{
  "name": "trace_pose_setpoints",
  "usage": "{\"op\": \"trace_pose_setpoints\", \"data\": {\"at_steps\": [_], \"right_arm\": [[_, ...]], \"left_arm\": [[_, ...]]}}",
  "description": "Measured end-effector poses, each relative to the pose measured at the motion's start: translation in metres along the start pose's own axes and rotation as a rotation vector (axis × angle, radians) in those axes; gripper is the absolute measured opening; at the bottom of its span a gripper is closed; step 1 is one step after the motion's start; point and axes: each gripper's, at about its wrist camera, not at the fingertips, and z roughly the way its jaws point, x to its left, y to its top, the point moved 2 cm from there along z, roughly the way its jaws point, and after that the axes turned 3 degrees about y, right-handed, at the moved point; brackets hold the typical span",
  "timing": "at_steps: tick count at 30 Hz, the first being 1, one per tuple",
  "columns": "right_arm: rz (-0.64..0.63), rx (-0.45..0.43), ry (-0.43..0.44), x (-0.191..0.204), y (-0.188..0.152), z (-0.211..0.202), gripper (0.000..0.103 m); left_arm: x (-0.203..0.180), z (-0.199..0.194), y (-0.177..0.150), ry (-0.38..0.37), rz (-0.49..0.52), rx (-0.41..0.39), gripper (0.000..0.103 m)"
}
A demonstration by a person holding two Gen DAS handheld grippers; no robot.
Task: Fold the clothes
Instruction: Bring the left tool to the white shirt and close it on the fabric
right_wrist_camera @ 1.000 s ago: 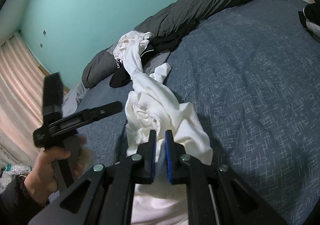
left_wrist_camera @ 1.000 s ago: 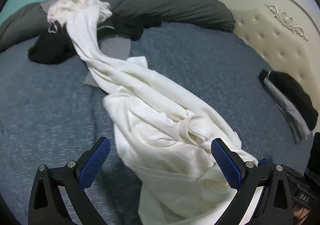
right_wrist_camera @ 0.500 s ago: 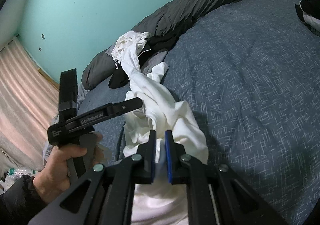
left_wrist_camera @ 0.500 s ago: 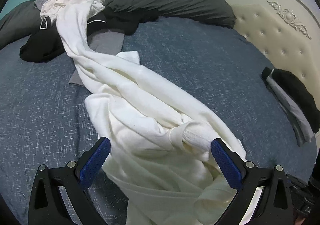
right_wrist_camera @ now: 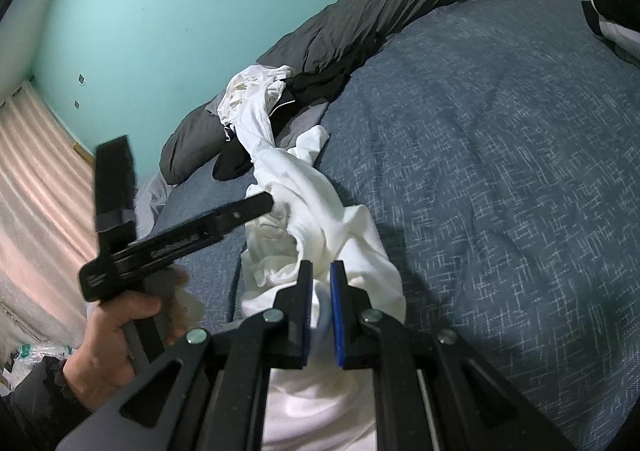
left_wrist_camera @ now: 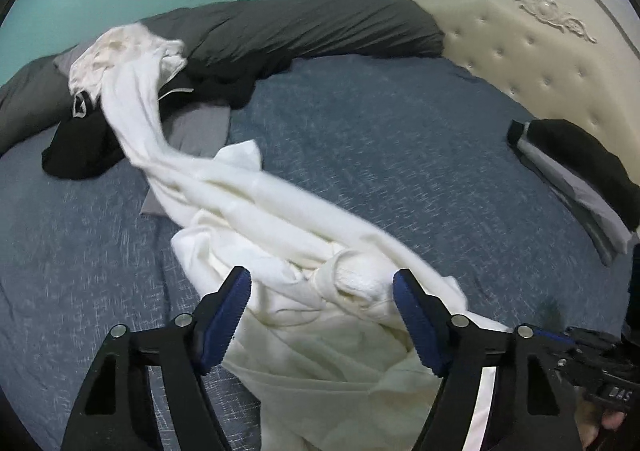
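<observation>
Right hand-held gripper pinched nearly closed on a bunch of the white shirt, so got a firm grab there; left hand-held gripper closing in with jaws still wide, collar area of the shirt sitting between the blue pads but not squeezed yet; shirt strung out in a twisted rope across the blue bed, far end draped up on the dark clothes pile by the grey duvet; folded dark garment parked near the headboard.
</observation>
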Motion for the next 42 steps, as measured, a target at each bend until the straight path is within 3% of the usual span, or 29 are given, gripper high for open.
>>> {"op": "trace_pose_setpoints", "data": {"at_steps": [2, 12, 18, 27, 35, 42], "right_arm": [[-0.002, 0.0, 0.0, 0.001, -0.001, 0.0, 0.009], [0.005, 0.0, 0.002, 0.001, -0.002, 0.0, 0.009], [0.009, 0.003, 0.001, 0.0, -0.003, 0.001, 0.009], [0.011, 0.003, 0.001, 0.001, -0.004, 0.002, 0.009], [0.014, 0.004, 0.006, 0.002, -0.003, 0.003, 0.009], [0.019, 0.003, 0.009, 0.001, -0.004, 0.004, 0.009]], "left_arm": [[-0.003, 0.004, 0.002, -0.021, 0.006, 0.018, 0.064], [-0.005, 0.025, -0.001, -0.035, 0.007, 0.067, 0.062], [-0.007, 0.022, 0.002, -0.029, 0.037, 0.061, 0.034], [-0.008, 0.019, 0.004, -0.028, 0.077, 0.069, 0.012], [-0.002, 0.011, 0.003, -0.033, 0.068, 0.051, 0.008], [0.004, 0.02, 0.001, -0.074, 0.015, 0.08, 0.008]]}}
